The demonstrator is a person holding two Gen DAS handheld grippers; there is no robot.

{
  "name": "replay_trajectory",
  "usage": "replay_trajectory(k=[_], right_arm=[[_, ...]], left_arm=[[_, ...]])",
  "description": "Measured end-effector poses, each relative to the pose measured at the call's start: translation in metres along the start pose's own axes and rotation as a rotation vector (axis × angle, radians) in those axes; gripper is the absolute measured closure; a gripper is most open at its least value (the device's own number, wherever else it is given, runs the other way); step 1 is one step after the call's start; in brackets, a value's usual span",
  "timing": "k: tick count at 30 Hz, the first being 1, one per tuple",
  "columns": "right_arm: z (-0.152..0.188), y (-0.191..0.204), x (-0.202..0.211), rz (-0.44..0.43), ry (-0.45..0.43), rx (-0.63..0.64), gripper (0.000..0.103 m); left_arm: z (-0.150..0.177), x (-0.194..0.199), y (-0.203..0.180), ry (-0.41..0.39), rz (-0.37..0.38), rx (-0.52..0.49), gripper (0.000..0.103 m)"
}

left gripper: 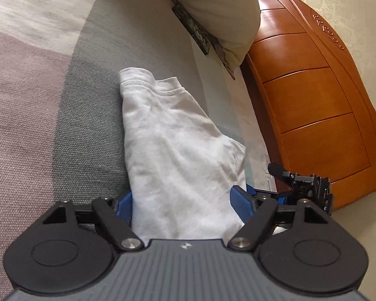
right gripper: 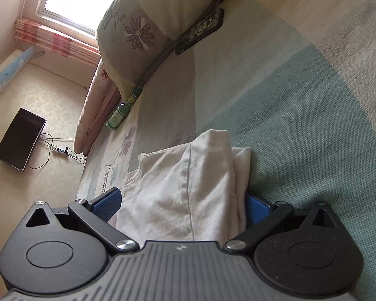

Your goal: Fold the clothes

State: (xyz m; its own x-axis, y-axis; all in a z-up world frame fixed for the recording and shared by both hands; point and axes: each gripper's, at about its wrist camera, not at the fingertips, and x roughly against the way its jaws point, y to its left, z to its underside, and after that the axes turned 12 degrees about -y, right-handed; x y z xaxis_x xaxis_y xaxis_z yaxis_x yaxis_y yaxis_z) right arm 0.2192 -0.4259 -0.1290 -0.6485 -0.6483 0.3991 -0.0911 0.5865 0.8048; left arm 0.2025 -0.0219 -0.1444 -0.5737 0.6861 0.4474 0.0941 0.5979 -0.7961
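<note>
Garment position first: white T-shirt [left gripper: 178,145] lies on the bed sheet [left gripper: 87,115], bunched between the blue pads of both grippers. From my left wrist view, left gripper [left gripper: 188,205] has its jaws spread wide, with the shirt filling the gap and running up toward 12 o'clock. Pad at 9 o'clock [left gripper: 124,207] is half hidden behind the cloth edge; pad at 3 o'clock [left gripper: 242,204] sits against the other edge. I can't tell whether either pad actually presses on the fabric. I see the right gripper's body at 3 o'clock in that view, just beside.

Right wrist view: right gripper [right gripper: 185,207] also stands wide, shirt between the jaws. Its 9 o'clock pad [right gripper: 107,204] is just beside the cloth, 3 o'clock pad [right gripper: 257,209] partly covered by it. Same here, grip not confirmed.

Shirt look: white, wrinkled, already doubled over in several layers, a stitched hem visible at the far end and a seam running down the middle in the right view.

Further off at 12 to 1 o'clock: floral pillow [left gripper: 220,17], wooden headboard [left gripper: 313,105], dark patterned phone [right gripper: 200,31] by the pillow, green bottle [right gripper: 120,114] at the bed edge.
</note>
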Motion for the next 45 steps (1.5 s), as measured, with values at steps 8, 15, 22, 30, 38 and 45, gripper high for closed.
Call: replay_trajectory(k=[8,15,22,30,38,45], right_arm=[[0.046,0.010,0.032,-0.044,0.097,-0.009,0.000],[0.033,0.008,0.010,-0.052,0.032,-0.042,0.000],[0.049,0.013,0.021,-0.066,0.087,-0.001,0.000],[0.032,0.012,-0.001,-0.050,0.044,-0.048,0.000],[0.026,0.009,-0.004,-0.086,0.068,-0.058,0.000],[0.036,0.034,0.001,-0.060,0.069,0.024,0.000]], left_arm=[[0.027,0.027,0.008,0.016,0.050,0.020,0.024],[0.007,-0.001,0.004,0.012,0.045,0.033,0.023],[0.020,0.012,0.005,0.040,0.039,0.067,0.024],[0.005,-0.016,-0.006,0.030,0.016,0.040,0.024],[0.002,-0.022,-0.007,0.039,0.013,0.073,0.023],[0.003,-0.024,-0.019,0.065,-0.023,0.062,0.022]])
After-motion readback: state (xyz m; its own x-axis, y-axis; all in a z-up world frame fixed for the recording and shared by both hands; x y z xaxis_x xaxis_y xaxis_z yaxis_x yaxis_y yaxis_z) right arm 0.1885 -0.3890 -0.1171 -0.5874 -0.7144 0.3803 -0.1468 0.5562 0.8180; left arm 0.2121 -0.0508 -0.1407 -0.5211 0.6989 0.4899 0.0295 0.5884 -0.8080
